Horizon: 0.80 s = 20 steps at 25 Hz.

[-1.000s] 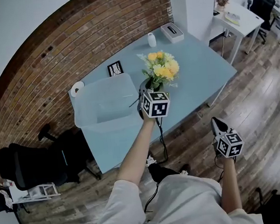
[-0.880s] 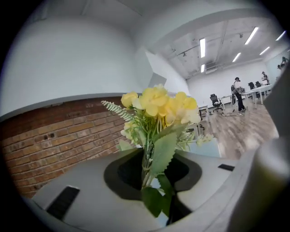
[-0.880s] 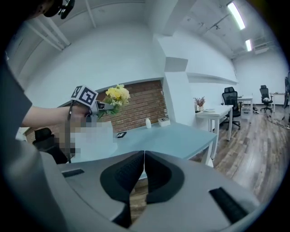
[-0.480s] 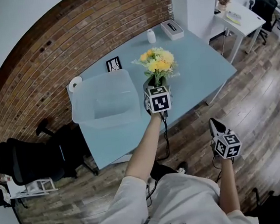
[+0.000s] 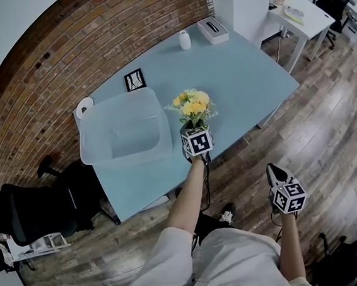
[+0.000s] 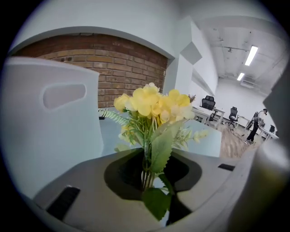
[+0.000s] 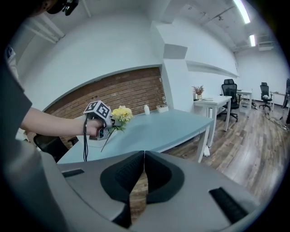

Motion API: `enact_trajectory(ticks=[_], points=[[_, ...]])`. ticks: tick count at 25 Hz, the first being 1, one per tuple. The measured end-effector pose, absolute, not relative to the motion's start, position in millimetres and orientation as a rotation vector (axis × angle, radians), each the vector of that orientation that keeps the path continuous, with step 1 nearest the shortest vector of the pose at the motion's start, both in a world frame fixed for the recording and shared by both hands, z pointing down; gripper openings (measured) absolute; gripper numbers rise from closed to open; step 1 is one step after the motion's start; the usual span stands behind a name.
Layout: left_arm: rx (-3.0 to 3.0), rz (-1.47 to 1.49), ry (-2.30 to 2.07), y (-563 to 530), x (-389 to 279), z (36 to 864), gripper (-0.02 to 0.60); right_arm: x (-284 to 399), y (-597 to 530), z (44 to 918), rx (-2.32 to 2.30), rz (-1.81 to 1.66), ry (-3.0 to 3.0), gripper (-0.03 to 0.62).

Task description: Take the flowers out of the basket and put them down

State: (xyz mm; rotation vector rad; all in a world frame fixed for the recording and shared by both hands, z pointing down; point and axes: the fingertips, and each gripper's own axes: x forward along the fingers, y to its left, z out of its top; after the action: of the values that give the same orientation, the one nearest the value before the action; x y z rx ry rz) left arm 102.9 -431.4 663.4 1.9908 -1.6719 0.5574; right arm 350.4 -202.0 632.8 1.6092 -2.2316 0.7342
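A bunch of yellow flowers (image 5: pixel 190 105) with green leaves stands upright in my left gripper (image 5: pixel 192 127), whose jaws are shut on the stems (image 6: pixel 146 172). It hangs just above the blue table (image 5: pixel 240 69), right of the translucent basket (image 5: pixel 157 119), which looks empty. In the left gripper view the basket's wall (image 6: pixel 50 127) fills the left side. My right gripper (image 5: pixel 272 171) is off the table's front edge over the wooden floor, shut with nothing between its jaws (image 7: pixel 144 157). From there I see the flowers (image 7: pixel 120 113) beside the left gripper's marker cube (image 7: pixel 97 111).
At the table's far side stand a small framed picture (image 5: pixel 135 80), a tape roll (image 5: pixel 84 106), a white bottle (image 5: pixel 185 40) and a tissue box (image 5: pixel 212 29). A black office chair (image 5: pixel 27 212) is left of the table. A white desk (image 5: pixel 298 15) stands at the far right.
My left gripper has come down towards the table with the flowers and rolled a little. The right gripper has sunk slightly and stays shut.
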Motion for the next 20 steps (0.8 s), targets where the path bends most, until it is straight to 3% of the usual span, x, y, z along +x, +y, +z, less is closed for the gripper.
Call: enact_trajectory(ticks=[14, 20], points=[[1.926, 0.585, -1.708, -426.2, 82.5, 678.9, 0.216, 327.5, -206.2, 633.4, 1.565, 0.717, -2.248, 0.003], [1.952, 0.553, -1.739, -424.0, 77.7, 661.0, 0.216, 313.5, -205.7, 628.3, 1.527, 0.692, -2.277, 0.003]])
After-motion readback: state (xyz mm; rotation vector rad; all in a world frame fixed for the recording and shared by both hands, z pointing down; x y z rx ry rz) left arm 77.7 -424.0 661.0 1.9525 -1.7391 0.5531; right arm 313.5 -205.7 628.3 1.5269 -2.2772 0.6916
